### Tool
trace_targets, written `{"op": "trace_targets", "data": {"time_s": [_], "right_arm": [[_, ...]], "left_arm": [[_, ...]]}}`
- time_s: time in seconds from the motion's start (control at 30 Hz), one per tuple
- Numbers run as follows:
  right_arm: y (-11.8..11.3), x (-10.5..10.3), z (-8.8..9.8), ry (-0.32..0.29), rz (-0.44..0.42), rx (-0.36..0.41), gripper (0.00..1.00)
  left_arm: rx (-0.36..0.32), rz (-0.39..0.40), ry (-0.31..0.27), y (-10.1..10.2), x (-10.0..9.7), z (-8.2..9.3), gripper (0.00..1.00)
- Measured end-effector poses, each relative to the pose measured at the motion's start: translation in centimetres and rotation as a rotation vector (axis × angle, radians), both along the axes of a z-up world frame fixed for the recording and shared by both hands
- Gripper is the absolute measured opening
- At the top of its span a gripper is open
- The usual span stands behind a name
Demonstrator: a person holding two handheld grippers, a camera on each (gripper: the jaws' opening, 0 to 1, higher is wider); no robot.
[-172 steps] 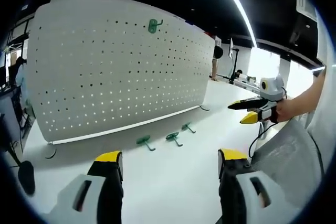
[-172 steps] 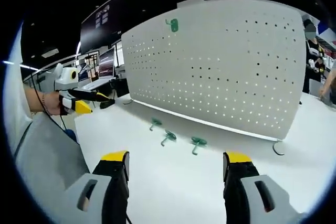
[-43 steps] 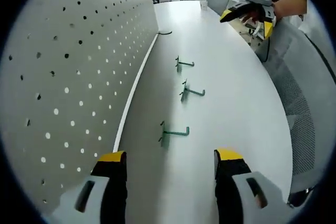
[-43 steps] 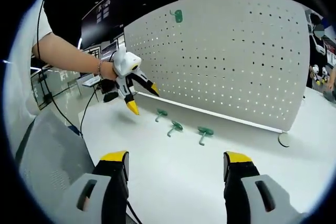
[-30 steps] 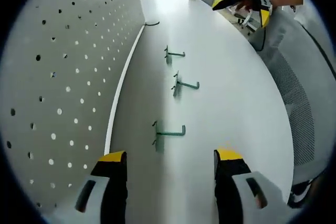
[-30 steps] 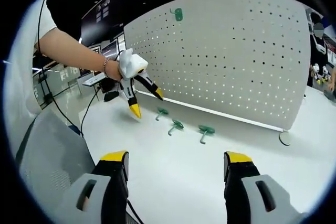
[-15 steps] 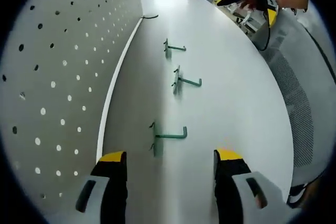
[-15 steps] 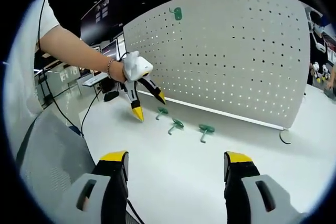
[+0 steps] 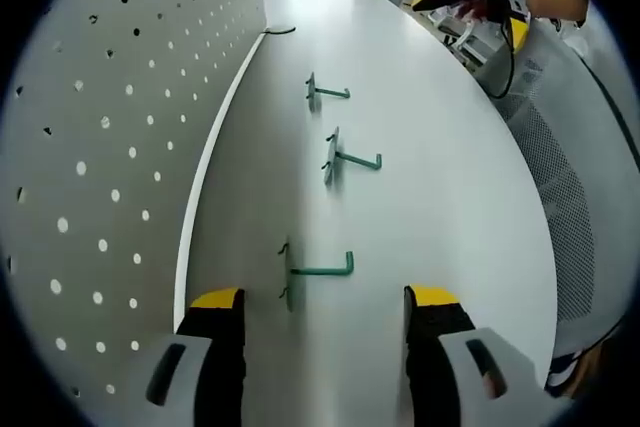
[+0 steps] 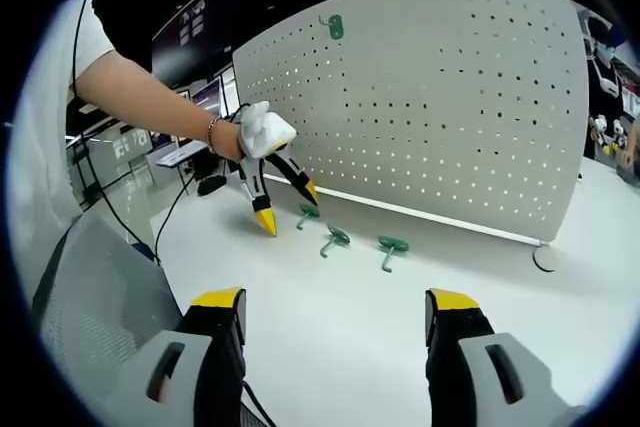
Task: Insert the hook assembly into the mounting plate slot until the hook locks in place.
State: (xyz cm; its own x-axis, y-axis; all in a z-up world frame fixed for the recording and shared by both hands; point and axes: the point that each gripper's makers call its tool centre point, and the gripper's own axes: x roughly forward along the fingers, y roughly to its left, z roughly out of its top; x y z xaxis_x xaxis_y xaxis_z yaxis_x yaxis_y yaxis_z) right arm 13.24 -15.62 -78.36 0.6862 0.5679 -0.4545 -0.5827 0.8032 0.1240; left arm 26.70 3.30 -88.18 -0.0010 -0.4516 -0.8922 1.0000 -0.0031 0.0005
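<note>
A white perforated metal pegboard panel (image 10: 430, 107) stands upright on a white table (image 10: 330, 317), and three small green metal hooks lie in a row on the tabletop just in front of its foot. In the left gripper view, the nearest green hook (image 9: 315, 271) lies between and just beyond the yellow-tipped jaws of the left gripper (image 9: 316, 299), which stand wide apart with nothing held; the middle green hook (image 9: 347, 158) and the farthest green hook (image 9: 325, 93) lie farther along the panel's foot. In the right gripper view, a hand and bare forearm hold the left gripper over the end of the row, its jaws spread and angled down toward the table. A fourth green hook (image 10: 332, 25) hangs high on the panel near its upper corner. The right gripper (image 10: 336, 301) sits well back from the hooks, its jaws wide apart and holding nothing.
</note>
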Motion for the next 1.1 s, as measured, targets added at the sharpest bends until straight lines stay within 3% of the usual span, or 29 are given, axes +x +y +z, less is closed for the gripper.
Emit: {"op": "trace_targets", "data": {"time_s": [0.3, 0.5, 1.1], "right_arm": [[-0.1, 0.0, 0.0, 0.011, -0.015, 0.03, 0.69], [-0.1, 0.1, 0.0, 0.003, -0.016, 0.027, 0.7], [-0.4, 0.2, 0.1, -0.002, -0.023, 0.025, 0.69]], "left_arm": [[-0.016, 0.023, -0.002, -0.2, 0.3, 0.2, 0.51], [-0.015, 0.059, -0.005, 0.1, 0.9, 0.3, 0.35], [-0.027, 0.122, -0.013, -0.2, 1.1, 0.3, 0.2]]}}
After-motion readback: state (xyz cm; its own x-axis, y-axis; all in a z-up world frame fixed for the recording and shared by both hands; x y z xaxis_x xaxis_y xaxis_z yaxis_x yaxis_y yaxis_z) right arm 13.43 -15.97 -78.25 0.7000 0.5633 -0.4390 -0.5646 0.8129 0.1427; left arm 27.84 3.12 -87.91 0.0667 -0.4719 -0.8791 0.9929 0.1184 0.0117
